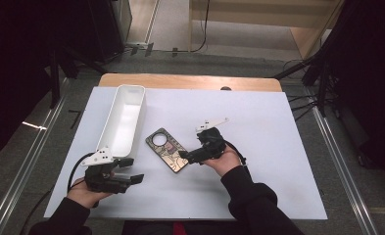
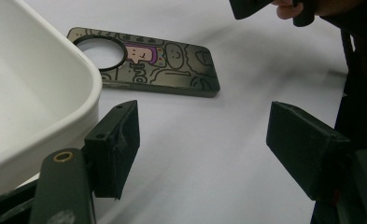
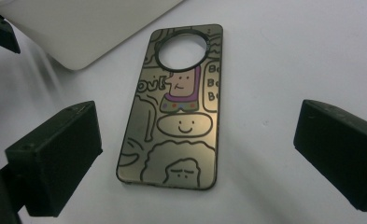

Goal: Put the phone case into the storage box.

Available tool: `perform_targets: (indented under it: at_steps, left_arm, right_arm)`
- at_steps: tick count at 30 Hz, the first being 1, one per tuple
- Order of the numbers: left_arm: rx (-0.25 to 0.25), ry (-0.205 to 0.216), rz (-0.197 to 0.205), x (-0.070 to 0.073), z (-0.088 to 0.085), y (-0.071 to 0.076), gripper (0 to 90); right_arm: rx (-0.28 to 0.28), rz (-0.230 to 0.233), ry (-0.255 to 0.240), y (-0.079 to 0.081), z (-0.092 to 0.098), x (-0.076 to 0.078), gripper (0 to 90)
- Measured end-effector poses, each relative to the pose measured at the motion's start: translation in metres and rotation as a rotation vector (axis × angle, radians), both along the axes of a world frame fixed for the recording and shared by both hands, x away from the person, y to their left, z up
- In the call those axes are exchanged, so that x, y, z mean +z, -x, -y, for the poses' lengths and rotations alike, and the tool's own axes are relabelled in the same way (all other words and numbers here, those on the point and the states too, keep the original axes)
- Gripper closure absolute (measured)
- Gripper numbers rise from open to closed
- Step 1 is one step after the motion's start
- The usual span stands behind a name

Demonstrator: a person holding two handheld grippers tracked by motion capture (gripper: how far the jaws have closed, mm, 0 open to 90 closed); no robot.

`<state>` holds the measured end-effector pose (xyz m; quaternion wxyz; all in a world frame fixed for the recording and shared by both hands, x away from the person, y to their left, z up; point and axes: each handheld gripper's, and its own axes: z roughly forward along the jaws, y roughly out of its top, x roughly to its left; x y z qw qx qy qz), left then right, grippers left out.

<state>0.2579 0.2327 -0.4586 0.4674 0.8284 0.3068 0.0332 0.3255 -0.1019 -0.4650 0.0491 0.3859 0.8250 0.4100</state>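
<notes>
Lying flat on the white table (image 1: 258, 147), the phone case (image 1: 167, 149) sits near the middle of the surface, its printed back facing up with cartoon faces and a round camera hole toward the far end. The right gripper (image 1: 192, 155) is held just beside the case's near right edge in the high view, and its own view looks down on the case (image 3: 174, 112) between its two black jaws, which stand wide apart on either side with neither touching it. The case lies clear of both pads, resting on the table alone. The left gripper (image 1: 131, 171) is near the front left of the table, well apart from the case, with its jaws spread as well and nothing between them; in the left gripper view the case (image 2: 158, 65) lies farther off, beyond the gap. A long white tray (image 1: 124, 117) stands to the left of the case, close to it but apart, and its near rounded corner (image 2: 55, 93) is just beside the left gripper's left jaw. Each gripper is carried by a hand in a dark sleeve coming in from the near edge of the table.
</notes>
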Motion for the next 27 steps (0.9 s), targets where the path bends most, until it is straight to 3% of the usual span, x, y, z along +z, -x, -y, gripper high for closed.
perform_targets:
  at_steps: [6, 27]
  left_arm:
    - [-0.002, 0.000, 0.000, 0.000, 0.000, 0.000, 25.4]
    - [0.000, -0.001, -0.001, 0.000, 0.000, 0.000, 25.4]
  right_arm:
    - [-0.010, 0.004, -0.011, -0.005, -0.010, 0.000, 0.2]
    - [-0.059, 0.000, 0.033, -0.016, -0.044, -0.003, 0.2]
